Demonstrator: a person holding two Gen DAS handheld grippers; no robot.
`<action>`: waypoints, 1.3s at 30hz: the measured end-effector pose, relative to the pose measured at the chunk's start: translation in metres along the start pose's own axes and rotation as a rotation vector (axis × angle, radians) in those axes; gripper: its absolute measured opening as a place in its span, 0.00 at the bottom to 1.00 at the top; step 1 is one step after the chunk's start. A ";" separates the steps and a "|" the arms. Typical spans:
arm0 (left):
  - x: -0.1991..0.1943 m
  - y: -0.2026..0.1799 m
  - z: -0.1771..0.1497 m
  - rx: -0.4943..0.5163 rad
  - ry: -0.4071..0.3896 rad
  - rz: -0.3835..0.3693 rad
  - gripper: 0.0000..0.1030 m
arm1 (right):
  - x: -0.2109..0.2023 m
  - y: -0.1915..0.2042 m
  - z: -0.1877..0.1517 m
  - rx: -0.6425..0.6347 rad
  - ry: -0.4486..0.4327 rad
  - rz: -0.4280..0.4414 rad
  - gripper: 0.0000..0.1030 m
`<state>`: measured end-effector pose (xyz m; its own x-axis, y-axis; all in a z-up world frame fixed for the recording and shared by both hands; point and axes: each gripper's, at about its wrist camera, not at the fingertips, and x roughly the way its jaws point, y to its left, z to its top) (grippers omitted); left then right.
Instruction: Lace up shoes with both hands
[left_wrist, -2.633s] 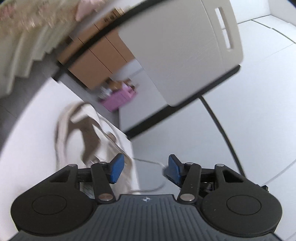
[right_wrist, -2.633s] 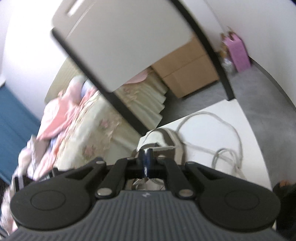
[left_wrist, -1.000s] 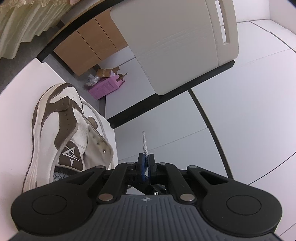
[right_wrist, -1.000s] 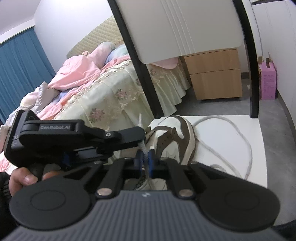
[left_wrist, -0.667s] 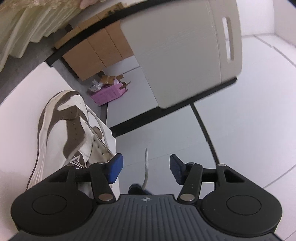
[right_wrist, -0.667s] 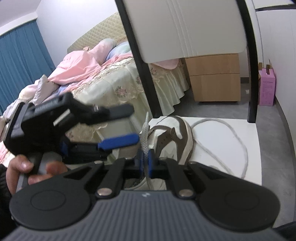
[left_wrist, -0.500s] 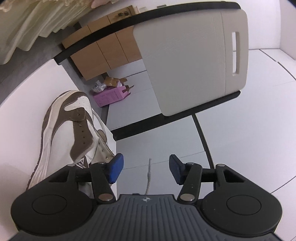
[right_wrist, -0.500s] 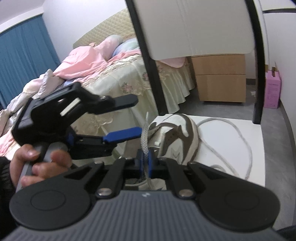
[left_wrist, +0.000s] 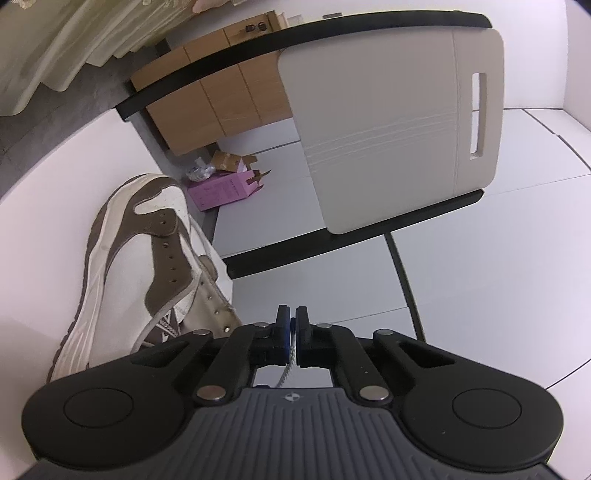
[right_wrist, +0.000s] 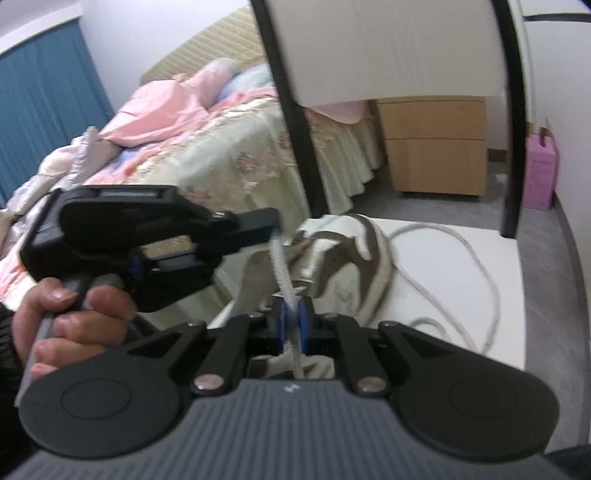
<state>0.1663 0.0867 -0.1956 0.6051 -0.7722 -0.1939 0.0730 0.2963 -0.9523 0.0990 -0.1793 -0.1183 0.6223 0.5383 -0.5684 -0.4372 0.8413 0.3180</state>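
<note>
Shoelace (right_wrist: 284, 273) runs taut between both grippers above the brown-and-white shoe (left_wrist: 147, 266) on the white bench (left_wrist: 40, 236), the left gripper (left_wrist: 291, 325) fingers having just snapped together on its tip, the right gripper (right_wrist: 291, 317) fingers, just loosening slightly, clamped lower down.

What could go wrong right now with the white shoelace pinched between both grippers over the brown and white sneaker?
The left gripper grips only the very end of the white braided shoelace, so the tip may slip out when pulled. The right gripper is pinching the same short stretch, its jaws just easing apart; the lace could drop. The brown and white sneaker lies near the white table's edge; a tug might drag it off.
</note>
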 end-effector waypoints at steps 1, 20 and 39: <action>0.000 0.000 0.000 0.002 -0.001 -0.001 0.03 | 0.000 -0.001 0.000 0.006 0.000 -0.006 0.11; 0.013 -0.015 -0.015 0.170 0.077 0.078 0.03 | 0.000 0.010 0.001 -0.126 -0.069 -0.053 0.10; 0.019 -0.026 -0.014 0.316 0.057 0.266 0.03 | 0.030 -0.029 0.022 -0.112 -0.017 -0.043 0.04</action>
<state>0.1646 0.0567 -0.1773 0.5916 -0.6726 -0.4446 0.1653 0.6409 -0.7496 0.1449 -0.1868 -0.1277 0.6522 0.5035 -0.5666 -0.4790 0.8531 0.2068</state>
